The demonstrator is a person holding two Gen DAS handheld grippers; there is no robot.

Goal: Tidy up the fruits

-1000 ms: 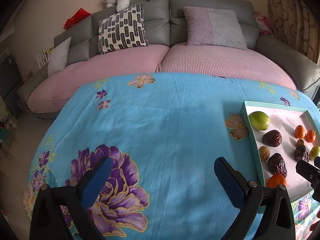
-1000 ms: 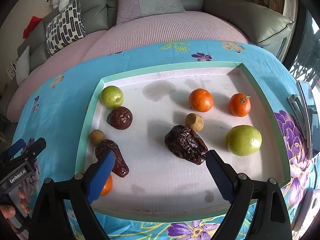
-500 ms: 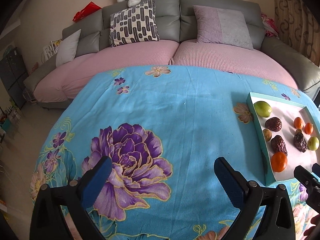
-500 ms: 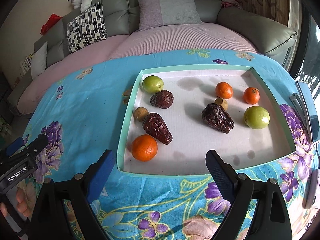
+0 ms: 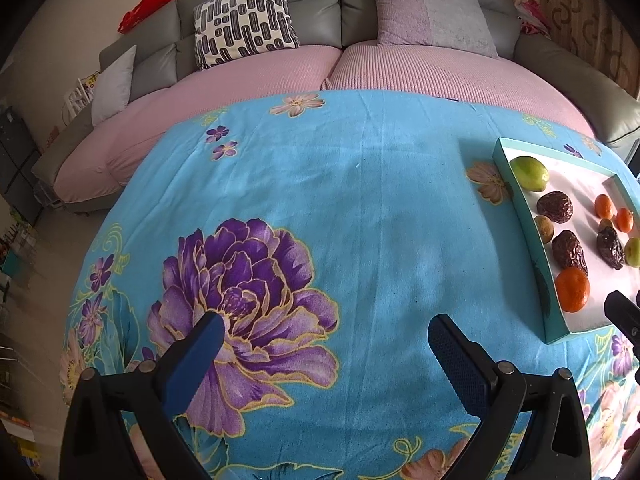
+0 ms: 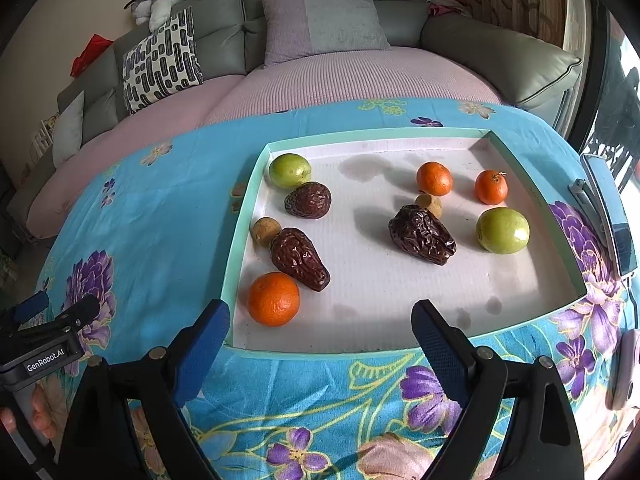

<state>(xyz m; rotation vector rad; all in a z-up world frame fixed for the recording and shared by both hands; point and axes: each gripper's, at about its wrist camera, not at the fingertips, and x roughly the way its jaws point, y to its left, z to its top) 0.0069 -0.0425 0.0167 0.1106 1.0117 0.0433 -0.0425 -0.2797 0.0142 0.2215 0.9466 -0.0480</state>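
I hold both tongs back from the fruit, and neither carries anything: the right tongs (image 6: 320,332) stand with their blue fingers wide apart at the bottom of the right wrist view, just short of the near rim of the tray (image 6: 320,354), and the left tongs (image 5: 322,346) are just as wide apart over the blue flowered cloth (image 5: 360,208), well to the left of the tray (image 5: 520,216). From here I judge the right tongs are placed so that I can see every fruit at once and reach into the tray from its near edge, while the left tongs keep out of the way. All the fruit lies inside the tray, scattered and mixed, not grouped by kind. I count nine pieces: three oranges, one at the lower left of the tray (image 6: 274,299) and two at the upper right (image 6: 434,178) (image 6: 491,187); two green fruits, one in the upper left corner (image 6: 289,170) and one at the right (image 6: 503,230); three wrinkled dark dates, one under the green fruit (image 6: 308,200), one touching the small tan fruit at left (image 6: 299,258) and one in the middle (image 6: 422,234); and two small tan round fruits (image 6: 265,231) (image 6: 429,205). Kinds sit mingled on both sides, so the sorting looks unsettled.
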